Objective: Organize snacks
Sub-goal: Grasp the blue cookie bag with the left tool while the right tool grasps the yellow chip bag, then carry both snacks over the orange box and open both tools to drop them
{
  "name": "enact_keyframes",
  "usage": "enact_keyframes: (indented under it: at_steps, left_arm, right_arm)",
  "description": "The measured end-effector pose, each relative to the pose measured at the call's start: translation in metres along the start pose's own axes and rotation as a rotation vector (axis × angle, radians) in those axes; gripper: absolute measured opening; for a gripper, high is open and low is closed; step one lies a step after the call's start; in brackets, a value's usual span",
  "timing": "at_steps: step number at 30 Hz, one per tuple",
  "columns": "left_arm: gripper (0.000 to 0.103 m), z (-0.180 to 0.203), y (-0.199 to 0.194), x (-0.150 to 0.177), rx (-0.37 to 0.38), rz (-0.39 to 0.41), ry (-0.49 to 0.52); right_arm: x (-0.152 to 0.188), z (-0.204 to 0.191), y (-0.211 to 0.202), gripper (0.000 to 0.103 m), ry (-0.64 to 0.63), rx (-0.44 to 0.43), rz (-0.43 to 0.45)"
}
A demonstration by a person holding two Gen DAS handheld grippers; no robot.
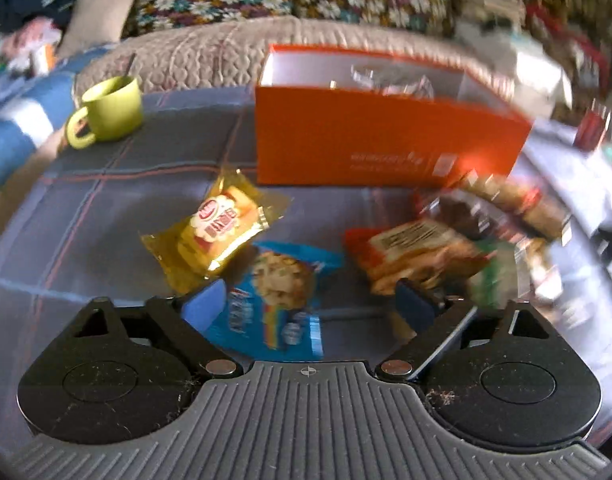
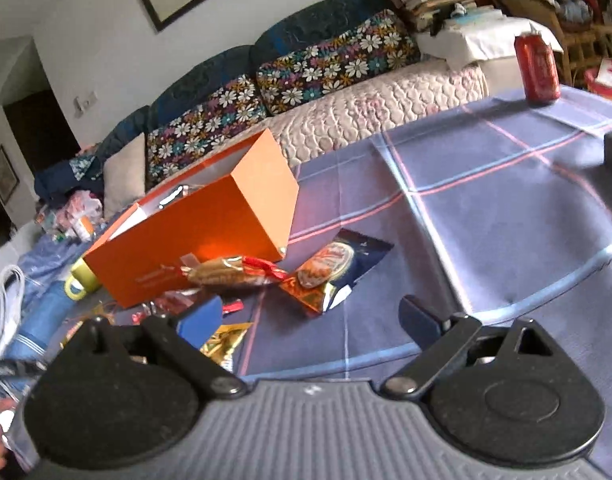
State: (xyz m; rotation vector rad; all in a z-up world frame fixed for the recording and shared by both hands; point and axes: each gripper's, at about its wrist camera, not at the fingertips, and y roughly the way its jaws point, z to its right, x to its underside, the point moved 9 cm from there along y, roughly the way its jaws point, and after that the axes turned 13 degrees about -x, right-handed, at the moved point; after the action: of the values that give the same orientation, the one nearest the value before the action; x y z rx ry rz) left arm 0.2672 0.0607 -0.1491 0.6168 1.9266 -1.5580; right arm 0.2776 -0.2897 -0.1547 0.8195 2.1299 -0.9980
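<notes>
The left claw (image 1: 309,300) hangs released at the bottom centre, its blue pads astride a blue cookie packet (image 1: 274,300) without pressing it; picking this one looks like the step in hand, calling for a drop and a squeeze. The right claw (image 2: 309,316) gapes, empty, over the checked worktop (image 2: 505,208). At upper centre the orange box (image 1: 385,140) holds a few wrappers, too blurred to name

Count of things on the worktop

One orange box (image 1: 385,136), one green mug (image 1: 112,110), one red can (image 2: 537,68), and at least six loose snack packets: yellow (image 1: 216,232), blue (image 1: 274,300), orange (image 1: 417,256), brown (image 2: 226,272), gold-and-navy (image 2: 329,268), plus blurred ones.
</notes>
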Motion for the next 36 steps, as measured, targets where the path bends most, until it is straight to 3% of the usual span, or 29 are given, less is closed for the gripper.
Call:
enact_keyframes:
  at_steps: [2,3,5,6,10,16,20,23,25,32,34,36]
  left_arm:
    - [0.052,0.003,0.017,0.005,-0.015,-0.024,0.074]
    - [0.041,0.004,0.026,0.008,-0.02,-0.036,0.102]
    - [0.03,0.003,0.036,0.009,-0.033,-0.027,0.119]
    - [0.016,0.002,0.037,0.01,-0.028,-0.028,0.116]
    - [0.008,-0.008,0.029,0.02,-0.007,-0.045,0.046]
    - [0.01,-0.013,0.0,0.052,-0.007,-0.049,0.016]
    - [0.014,-0.008,0.0,0.053,-0.002,-0.045,0.01]
    - [0.018,-0.007,0.001,0.052,-0.004,-0.04,0.009]
    - [0.019,-0.006,0.002,0.05,-0.006,-0.036,0.006]
    - [0.025,-0.005,0.002,0.052,-0.005,-0.029,0.007]
    - [0.032,-0.004,0.002,0.052,-0.004,-0.03,0.009]
    - [0.048,-0.002,0.004,0.052,-0.011,-0.037,0.007]
  right_arm:
    - [-0.001,-0.002,0.001,0.094,-0.021,0.011,0.0]
    - [0.0,-0.002,0.002,0.094,-0.028,0.017,-0.005]
    - [0.002,-0.001,0.004,0.094,-0.028,0.023,-0.017]
    - [0.003,0.0,0.005,0.094,-0.028,0.028,-0.024]
    - [0.007,-0.004,0.011,0.094,-0.071,0.044,-0.053]
    - [0.025,-0.044,0.037,0.094,-0.211,-0.023,-0.14]
    - [0.037,-0.066,0.063,0.091,-0.306,-0.014,-0.195]
    - [0.044,-0.066,0.07,0.069,-0.357,0.013,-0.222]
    - [0.043,-0.06,0.066,0.046,-0.392,0.047,-0.221]
    - [0.033,-0.029,0.04,0.046,-0.32,0.091,-0.179]
    - [0.032,-0.026,0.037,0.046,-0.301,0.09,-0.17]
    - [0.032,-0.026,0.036,0.047,-0.302,0.092,-0.17]
